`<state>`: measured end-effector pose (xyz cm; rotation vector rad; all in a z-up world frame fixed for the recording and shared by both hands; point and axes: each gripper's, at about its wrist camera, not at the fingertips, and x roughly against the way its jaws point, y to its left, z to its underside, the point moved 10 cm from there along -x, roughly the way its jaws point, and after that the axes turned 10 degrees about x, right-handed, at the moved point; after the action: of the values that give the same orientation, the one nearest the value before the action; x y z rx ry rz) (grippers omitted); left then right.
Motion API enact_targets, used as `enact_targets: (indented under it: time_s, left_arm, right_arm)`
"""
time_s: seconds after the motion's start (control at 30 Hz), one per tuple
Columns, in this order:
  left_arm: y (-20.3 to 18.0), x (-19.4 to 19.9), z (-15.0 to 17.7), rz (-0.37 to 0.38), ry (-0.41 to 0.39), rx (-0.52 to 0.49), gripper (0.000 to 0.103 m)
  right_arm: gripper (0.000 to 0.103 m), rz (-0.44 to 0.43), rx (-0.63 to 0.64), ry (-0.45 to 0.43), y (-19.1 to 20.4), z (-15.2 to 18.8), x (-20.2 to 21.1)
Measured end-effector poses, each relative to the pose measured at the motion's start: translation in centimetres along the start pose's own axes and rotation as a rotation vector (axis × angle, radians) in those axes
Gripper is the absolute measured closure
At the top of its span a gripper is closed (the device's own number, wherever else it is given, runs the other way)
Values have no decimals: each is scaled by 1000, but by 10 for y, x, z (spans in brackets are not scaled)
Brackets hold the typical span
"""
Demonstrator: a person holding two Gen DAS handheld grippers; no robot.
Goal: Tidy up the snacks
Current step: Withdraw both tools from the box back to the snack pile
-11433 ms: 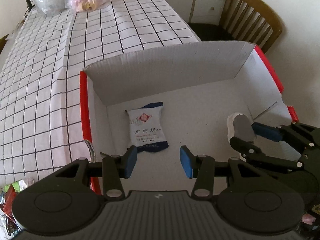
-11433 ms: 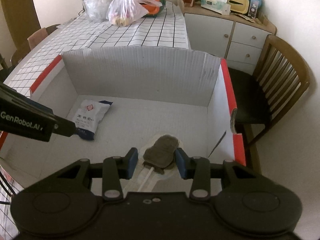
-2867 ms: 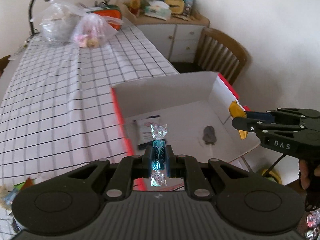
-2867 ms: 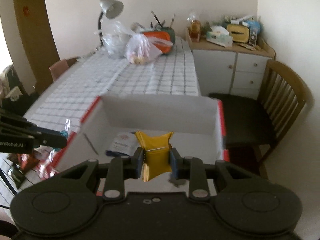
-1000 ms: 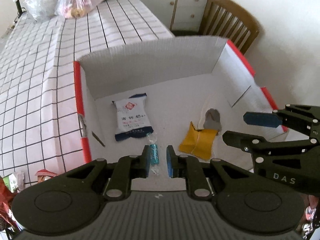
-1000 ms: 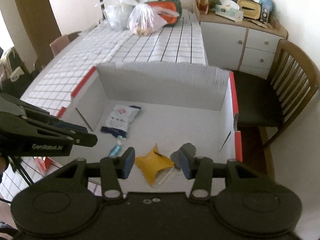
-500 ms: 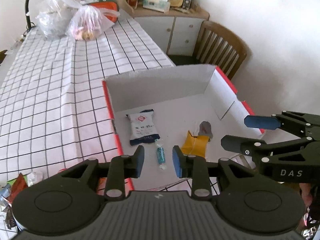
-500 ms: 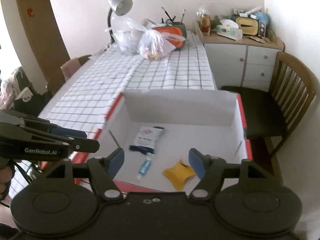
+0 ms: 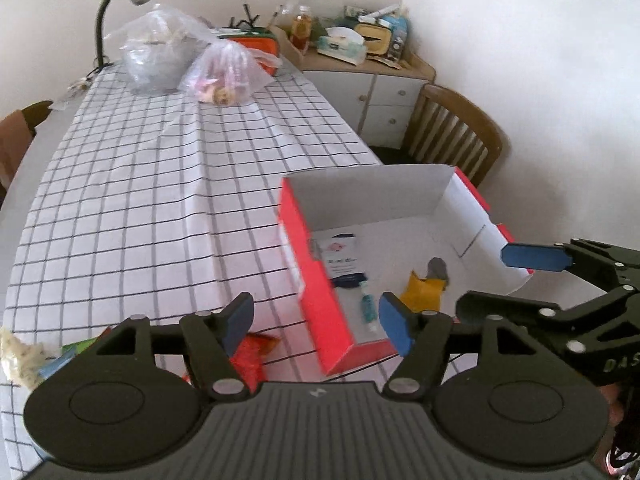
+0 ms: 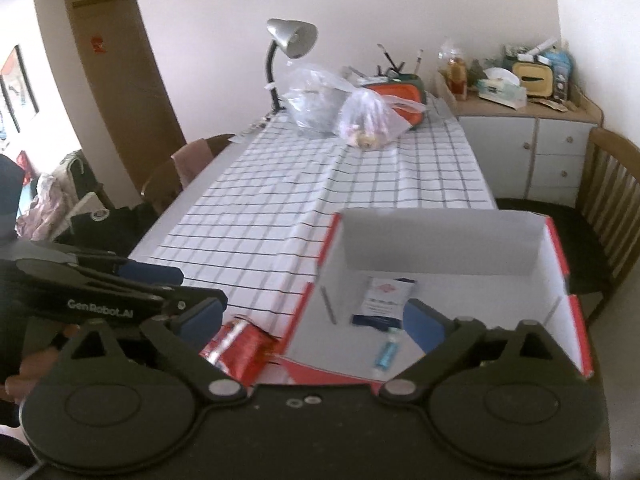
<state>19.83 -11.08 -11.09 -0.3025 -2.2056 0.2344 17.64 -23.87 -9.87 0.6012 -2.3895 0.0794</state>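
The red-and-white cardboard box point(image 9: 362, 196) point(image 10: 440, 248) sits on the checked tablecloth. Inside lie a white-and-blue packet point(image 9: 340, 258) point(image 10: 386, 294), a teal wrapped candy point(image 9: 367, 306) point(image 10: 386, 354), a yellow packet point(image 9: 424, 294) and a dark snack point(image 9: 437, 268). My left gripper point(image 9: 316, 322) point(image 10: 196, 286) hovers above the box's near left corner, jaws opening, nothing between them. To its right my right gripper point(image 10: 312, 316) point(image 9: 484, 280) is held above the box's near edge, jaws opening wide and also empty. A red snack packet point(image 9: 250, 356) point(image 10: 248, 346) lies on the cloth left of the box.
More wrappers point(image 9: 24, 356) lie at the table's near left corner. Plastic bags point(image 9: 224, 72), an orange case and a desk lamp point(image 10: 290, 40) stand at the far end. A wooden chair point(image 9: 456, 136) and a cluttered white cabinet point(image 10: 528, 148) are to the right.
Both grippers have drawn back and up from the box while their jaws widened. The teal candy left the left gripper and lies in the box beside the yellow packet.
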Motion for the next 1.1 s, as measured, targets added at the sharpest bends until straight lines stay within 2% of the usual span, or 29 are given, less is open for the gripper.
enact_targets:
  time_s: [0.2,0.37,0.57,0.8,1.0,1.1]
  left_arm:
    - [40,23,2,-24,-47,44,30]
    - [87,34,8,-74,-53,90,27]
    - [152,41,27,-150,-23,158,27]
    - [205,41,52,-203,31,205,27]
    - [225,32,75,-208,92,233,27]
    - [227,24,88,-188,138,226,27]
  right_arm:
    - [1,-22,-14,-13,27,-3,-7]
    - [0,-22,-44,31,47,7,-26]
    - [0,-13,-103,102,69,25,-59]
    - [1,-8,-110,194,101,45,-102]
    - [1,21,-101,234,114,47,-130]
    - [1,49,-103,257,113,49,-144]
